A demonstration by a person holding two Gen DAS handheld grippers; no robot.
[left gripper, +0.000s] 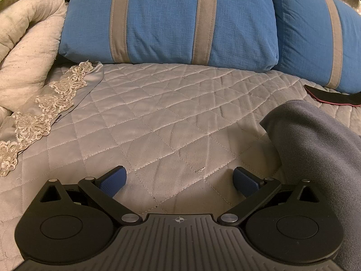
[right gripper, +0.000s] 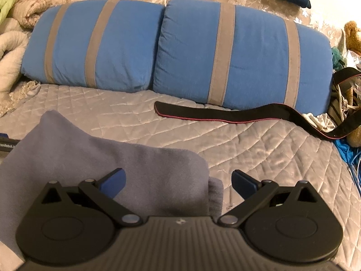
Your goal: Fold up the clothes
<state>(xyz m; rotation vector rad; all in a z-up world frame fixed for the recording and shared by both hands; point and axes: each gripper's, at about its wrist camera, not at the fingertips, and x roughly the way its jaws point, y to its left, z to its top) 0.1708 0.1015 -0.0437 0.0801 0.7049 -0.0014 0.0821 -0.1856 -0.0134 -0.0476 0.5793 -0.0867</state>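
A grey-blue fleece garment (right gripper: 108, 158) lies folded on the quilted grey bedspread (right gripper: 259, 153); its ribbed edge (right gripper: 215, 194) shows at the right. It also shows at the right of the left wrist view (left gripper: 315, 140). My right gripper (right gripper: 179, 183) is open and empty, just above the garment's right part, left finger over the cloth. My left gripper (left gripper: 180, 180) is open and empty over bare bedspread (left gripper: 158, 117), left of the garment.
Two blue pillows with grey stripes (right gripper: 225, 52) (left gripper: 171, 20) lie at the back. A black strap with red edging (right gripper: 225, 113) lies before them. A lace-trimmed cloth (left gripper: 52, 103) and beige quilt (left gripper: 24, 45) are left. Clutter (right gripper: 347, 67) is far right.
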